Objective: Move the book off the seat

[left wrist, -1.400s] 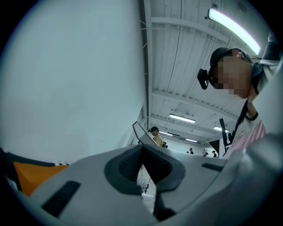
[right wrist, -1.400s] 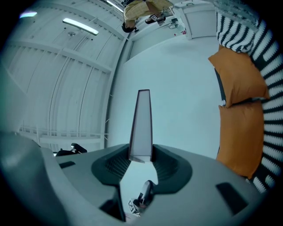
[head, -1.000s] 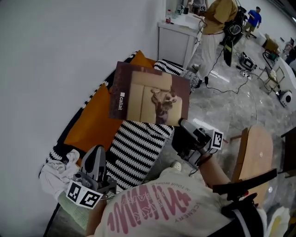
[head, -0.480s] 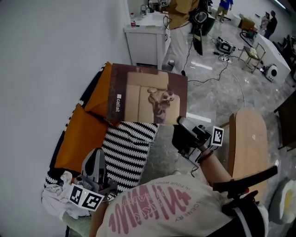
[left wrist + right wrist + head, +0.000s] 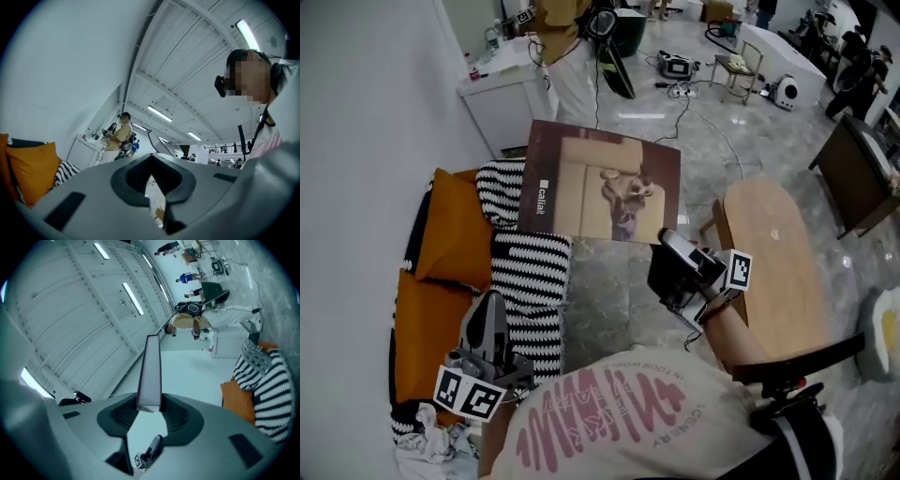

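Head view steeply down over striped cushion [image 5: 530, 272]; left gripper view and right gripper view tilt ceilingward, each catching that cushion at frame edge.

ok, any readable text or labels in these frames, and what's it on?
"callait" (small, so roughly): white print running sideways on the cover of the book.
Pink lettering on the person's shirt: upside down and creased, too distorted to read.
Nothing else is legible.

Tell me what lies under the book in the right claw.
Striped cushions poke out past the book's left and lower edges, with pale floor to its right. The right claw grips its lower corner. Whatever sits directly beneath the cover is hidden.
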Available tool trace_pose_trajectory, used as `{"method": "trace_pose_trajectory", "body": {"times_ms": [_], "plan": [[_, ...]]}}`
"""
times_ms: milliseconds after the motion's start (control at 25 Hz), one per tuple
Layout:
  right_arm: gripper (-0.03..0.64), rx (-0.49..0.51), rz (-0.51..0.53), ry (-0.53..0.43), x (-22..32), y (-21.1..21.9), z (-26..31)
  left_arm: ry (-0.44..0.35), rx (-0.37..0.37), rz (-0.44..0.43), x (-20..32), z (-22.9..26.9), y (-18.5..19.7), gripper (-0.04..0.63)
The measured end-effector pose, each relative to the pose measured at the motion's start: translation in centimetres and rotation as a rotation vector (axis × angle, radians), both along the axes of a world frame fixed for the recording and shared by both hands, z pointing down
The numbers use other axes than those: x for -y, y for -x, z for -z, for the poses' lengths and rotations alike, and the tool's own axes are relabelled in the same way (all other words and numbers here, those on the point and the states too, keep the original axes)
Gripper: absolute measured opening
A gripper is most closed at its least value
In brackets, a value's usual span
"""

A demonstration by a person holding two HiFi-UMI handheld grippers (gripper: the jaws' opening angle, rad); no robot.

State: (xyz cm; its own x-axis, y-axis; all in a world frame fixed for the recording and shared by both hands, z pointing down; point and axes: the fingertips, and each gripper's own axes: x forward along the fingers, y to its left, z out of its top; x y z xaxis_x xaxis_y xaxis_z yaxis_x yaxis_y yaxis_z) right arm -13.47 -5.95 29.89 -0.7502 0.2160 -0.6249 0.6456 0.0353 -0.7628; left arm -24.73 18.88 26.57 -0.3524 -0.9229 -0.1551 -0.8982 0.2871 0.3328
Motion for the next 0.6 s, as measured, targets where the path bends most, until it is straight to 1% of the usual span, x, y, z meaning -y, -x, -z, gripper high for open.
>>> {"method": "trace_pose_trajectory", "body": {"times_ms": [200,280,480,520,600], "plan": [[0.159,0.009,-0.111,0.005,5.5,-4.8,0.4,0.005,-0.013,-0.098,6.4,0.4,-2.2,0.008],[0.159,0.008,-0.166,0.008,7.0,-6.1,-0.1,0.009,-0.011,-0.152,8.5,0.1,-2.2,0.008],[0.158,-0.002,-0.3,0.014,9.3,-7.4,-2.4,0.01,0.001,-0.28,12.9,-1.0,-0.3,0.008],[0.158,-0.006,-0.324,0.017,9.9,-8.0,-2.7,0.01,0.004,-0.301,13.8,-1.0,-0.4,0.008],[0.158,-0.01,-0.367,0.024,11.1,-10.4,-2.7,0.012,0.009,-0.337,15.7,-0.5,-1.9,0.008]]}}
